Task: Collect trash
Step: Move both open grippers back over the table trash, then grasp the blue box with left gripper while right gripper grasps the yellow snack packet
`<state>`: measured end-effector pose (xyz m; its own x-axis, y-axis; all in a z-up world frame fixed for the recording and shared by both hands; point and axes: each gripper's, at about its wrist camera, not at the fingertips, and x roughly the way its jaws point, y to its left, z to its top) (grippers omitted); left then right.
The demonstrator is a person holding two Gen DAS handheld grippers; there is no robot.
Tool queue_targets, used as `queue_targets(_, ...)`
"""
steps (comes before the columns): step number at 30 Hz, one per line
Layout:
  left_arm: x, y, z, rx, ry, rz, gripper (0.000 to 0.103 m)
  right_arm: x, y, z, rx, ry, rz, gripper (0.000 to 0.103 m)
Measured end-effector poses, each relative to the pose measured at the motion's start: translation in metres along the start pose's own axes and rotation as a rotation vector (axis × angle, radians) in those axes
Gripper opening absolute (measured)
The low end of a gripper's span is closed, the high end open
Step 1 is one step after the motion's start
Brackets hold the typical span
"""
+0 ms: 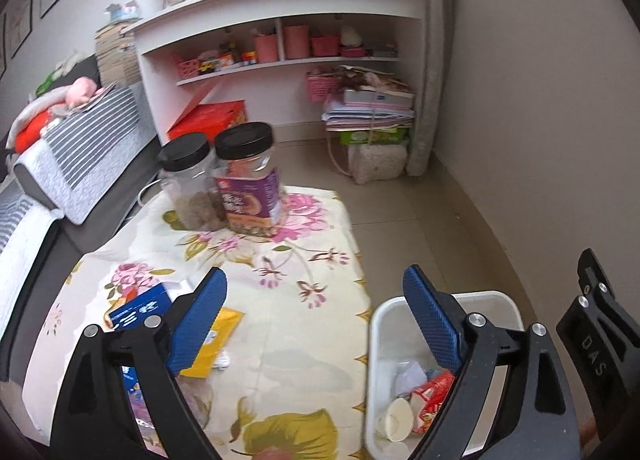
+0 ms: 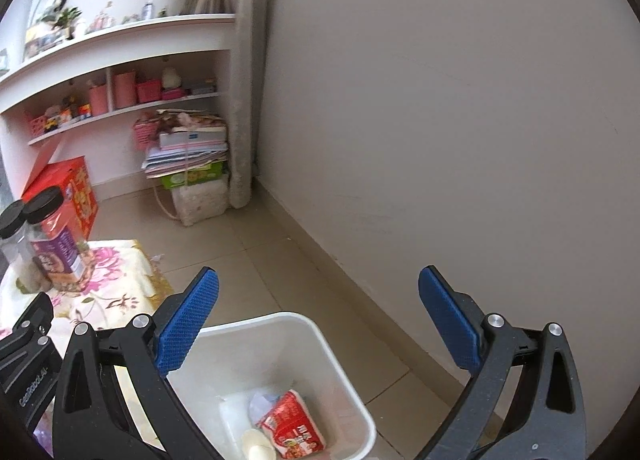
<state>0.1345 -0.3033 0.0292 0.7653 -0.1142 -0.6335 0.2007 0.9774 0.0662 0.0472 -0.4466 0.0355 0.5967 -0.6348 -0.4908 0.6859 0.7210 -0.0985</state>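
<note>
A white trash bin [image 1: 382,324] stands on the floor right of the table; it shows in the right wrist view [image 2: 320,340] too. Inside lie a red snack wrapper [image 2: 294,426], a paper cup [image 1: 396,422] and crumpled paper [image 1: 410,374]. My left gripper [image 1: 316,280] is open and empty, over the table's right edge and the bin. On the floral tablecloth [image 1: 280,340] lie a yellow packet [image 1: 216,344], a blue box [image 1: 140,306] and a small white scrap [image 1: 222,362]. My right gripper [image 2: 320,284] is open and empty above the bin.
Two black-lidded jars [image 1: 244,179] stand at the table's far end. A grey sofa [image 1: 60,195] runs along the left. White shelves [image 1: 280,19], a red box [image 1: 212,119] and a stack of books [image 1: 370,107] stand at the back. A wall [image 2: 440,99] is to the right.
</note>
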Motion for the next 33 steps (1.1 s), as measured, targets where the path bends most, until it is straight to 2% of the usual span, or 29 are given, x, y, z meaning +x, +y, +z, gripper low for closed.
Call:
queue_targets(11, 0.013, 0.061, -0.006, -0.075, 0.031, 0.088, 0.089, -0.009, 0.061, -0.004, -0.071, 0.008, 0.082, 0.096)
queue_targets(17, 0.022, 0.099, -0.012, -0.122, 0.056, 0.147, 0.089, -0.012, 0.100, -0.011, -0.105, 0.051, 0.158, 0.096)
queue_targets(22, 0.036, 0.132, -0.018, -0.120, 0.096, 0.219, 0.089, -0.016, 0.130, -0.018, -0.124, 0.083, 0.211, 0.096)
queue_targets(28, 0.065, 0.177, -0.030, -0.060, 0.177, 0.317, 0.089, -0.019, 0.165, -0.027, -0.174, 0.106, 0.257, 0.096)
queue_targets(31, 0.091, 0.198, -0.038, 0.010, 0.277, 0.328, 0.089, -0.017, 0.181, -0.030, -0.206, 0.125, 0.275, 0.096)
queue_targets(33, 0.113, 0.214, -0.045, 0.055, 0.370, 0.288, 0.089, -0.014, 0.193, -0.034, -0.229, 0.154, 0.296, 0.096)
